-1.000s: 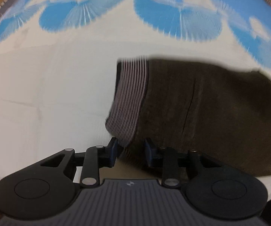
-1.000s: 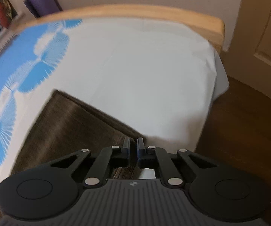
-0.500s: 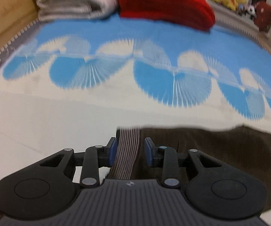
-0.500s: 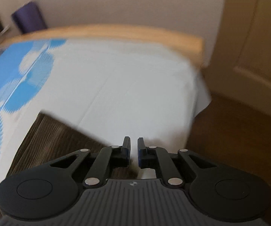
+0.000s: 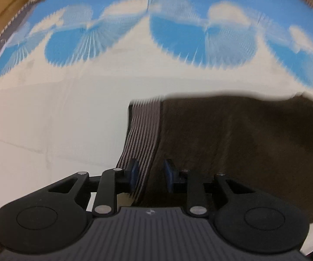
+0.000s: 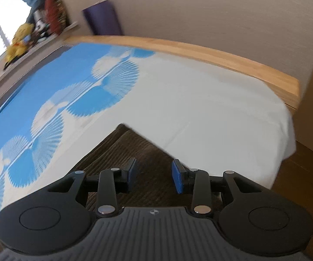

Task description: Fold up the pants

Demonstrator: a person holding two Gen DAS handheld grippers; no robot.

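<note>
I see the brown pants point(image 5: 243, 152) lying flat on the bed sheet point(image 5: 47, 119), spread from the centre of my left view out to about four o'clock. Their striped waistband point(image 5: 143, 134) forms the left end of the cloth and runs down toward six o'clock, right into my left gripper point(image 5: 149, 177). That band sits between the blue pads point(image 5: 134, 172), and the jaws are closing on it; the left pad lies against the stripes, but I cannot tell whether the right pad is touching yet.

In my right view the pants point(image 6: 123, 152) show as a corner of ribbed brown fabric pointing toward twelve o'clock, filling the lower middle. My right gripper point(image 6: 154, 177) hangs above that corner with its jaws opening, the pads apart and pressing on nothing; the cloth is visible through the gap beneath them.

Around the pants, the sheet is white near me and carries blue fan shapes point(image 6: 104, 100) from nine to eleven o'clock. A wooden bed rail point(image 6: 200, 52) curves across at one o'clock, with a purple roll point(image 6: 102, 17) standing against the wall behind it at eleven. A yellow soft toy point(image 6: 19, 43) sits on a ledge at ten o'clock.
</note>
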